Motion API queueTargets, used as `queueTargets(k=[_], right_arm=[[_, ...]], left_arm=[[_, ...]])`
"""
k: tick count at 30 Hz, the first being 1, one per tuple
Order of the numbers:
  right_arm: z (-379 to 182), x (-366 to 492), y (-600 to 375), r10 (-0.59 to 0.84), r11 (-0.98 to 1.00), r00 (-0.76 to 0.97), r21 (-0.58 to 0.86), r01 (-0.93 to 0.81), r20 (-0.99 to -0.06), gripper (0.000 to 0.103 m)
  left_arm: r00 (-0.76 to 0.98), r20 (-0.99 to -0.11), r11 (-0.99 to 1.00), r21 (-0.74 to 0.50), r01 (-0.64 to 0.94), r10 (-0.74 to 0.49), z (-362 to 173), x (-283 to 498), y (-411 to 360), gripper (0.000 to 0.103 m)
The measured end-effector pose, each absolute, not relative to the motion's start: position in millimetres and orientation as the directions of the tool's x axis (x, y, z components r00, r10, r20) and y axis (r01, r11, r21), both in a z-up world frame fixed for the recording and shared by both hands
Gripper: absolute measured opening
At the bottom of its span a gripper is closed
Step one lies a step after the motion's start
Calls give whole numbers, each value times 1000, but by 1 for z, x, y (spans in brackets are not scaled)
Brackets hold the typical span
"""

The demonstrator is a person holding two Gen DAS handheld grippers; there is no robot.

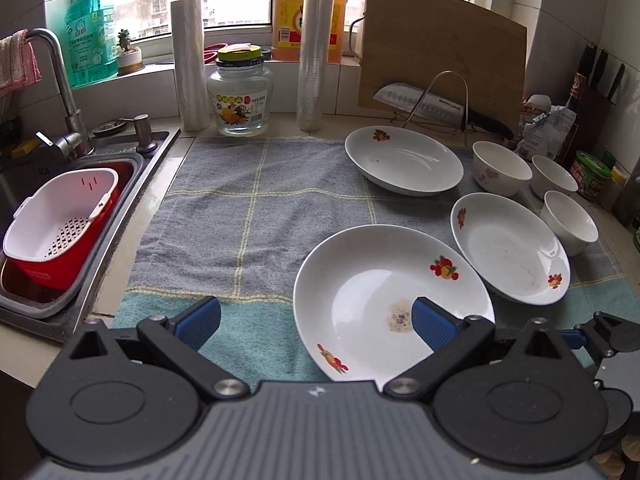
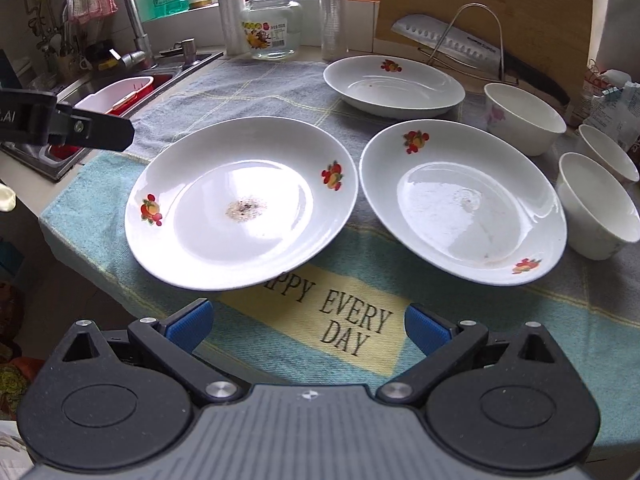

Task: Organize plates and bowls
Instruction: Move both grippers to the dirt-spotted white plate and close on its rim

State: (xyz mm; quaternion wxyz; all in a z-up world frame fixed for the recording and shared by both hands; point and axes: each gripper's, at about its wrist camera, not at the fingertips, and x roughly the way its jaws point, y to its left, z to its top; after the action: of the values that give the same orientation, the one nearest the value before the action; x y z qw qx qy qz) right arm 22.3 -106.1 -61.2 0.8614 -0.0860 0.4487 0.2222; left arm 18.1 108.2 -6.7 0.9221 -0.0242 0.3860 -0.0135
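Observation:
Three white plates with fruit prints lie on a checked towel (image 1: 248, 216). The near plate (image 1: 376, 292) (image 2: 240, 204) has a brown stain in its middle. A second plate (image 1: 508, 248) (image 2: 460, 208) lies to its right, a third (image 1: 404, 160) (image 2: 394, 84) behind. Three white bowls (image 1: 500, 168) (image 1: 554, 176) (image 1: 570, 222) stand at the right, also in the right wrist view (image 2: 524, 118) (image 2: 608, 152) (image 2: 598, 206). My left gripper (image 1: 316, 320) is open over the near plate's left rim, empty. My right gripper (image 2: 308, 326) is open and empty, in front of the two near plates.
A sink (image 1: 80, 208) with a red and white strainer basket (image 1: 60, 224) is on the left. A glass jar (image 1: 240, 92), two plastic rolls (image 1: 188, 64), a cutting board (image 1: 440, 52) and a cleaver on a wire rack (image 1: 424, 104) stand behind the towel.

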Motion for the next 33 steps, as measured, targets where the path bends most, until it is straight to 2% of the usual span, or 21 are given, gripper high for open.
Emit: queueTargets(k=[17,33], right_arm=[[-86,25,-62,348,820,504,-4,-572,-791,103],[-96,25,-66,415,812,582,-4,-584,-700,103]], left_arm=[[672,-736,996,-90,23,-82,-13,35,135,101],[608,-769,973,-77,218,-198,-25,89,124,101]])
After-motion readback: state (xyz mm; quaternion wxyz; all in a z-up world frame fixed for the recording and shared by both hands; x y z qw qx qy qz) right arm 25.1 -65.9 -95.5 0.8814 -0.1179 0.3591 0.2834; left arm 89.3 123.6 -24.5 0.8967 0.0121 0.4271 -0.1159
